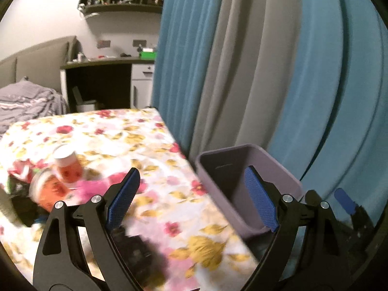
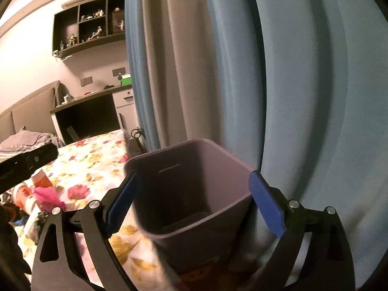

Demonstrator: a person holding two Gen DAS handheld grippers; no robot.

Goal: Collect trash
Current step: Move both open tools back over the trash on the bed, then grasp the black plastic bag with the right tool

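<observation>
Both tools wide, nothing held: left tool (image 1: 191,198) over floral-cloth surface (image 1: 150,145), right tool (image 2: 194,206) framing mouth of grey-purple plastic bin (image 2: 189,186) standing beside surface edge w/ blue-grey curtain (image 2: 291,97) behind. Trash: orange-white paper cups (image 1: 66,167) + pink wrapper (image 1: 94,184) piled at surface's left. Dark desk (image 1: 101,65) far back.

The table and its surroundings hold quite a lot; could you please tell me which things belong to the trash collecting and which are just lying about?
For the job:
- bin, beside the table
- orange cups
- pink scrap

Just lying about:
- curtains
- desk with green box
- shelf of figurines
- grey bedding
</observation>
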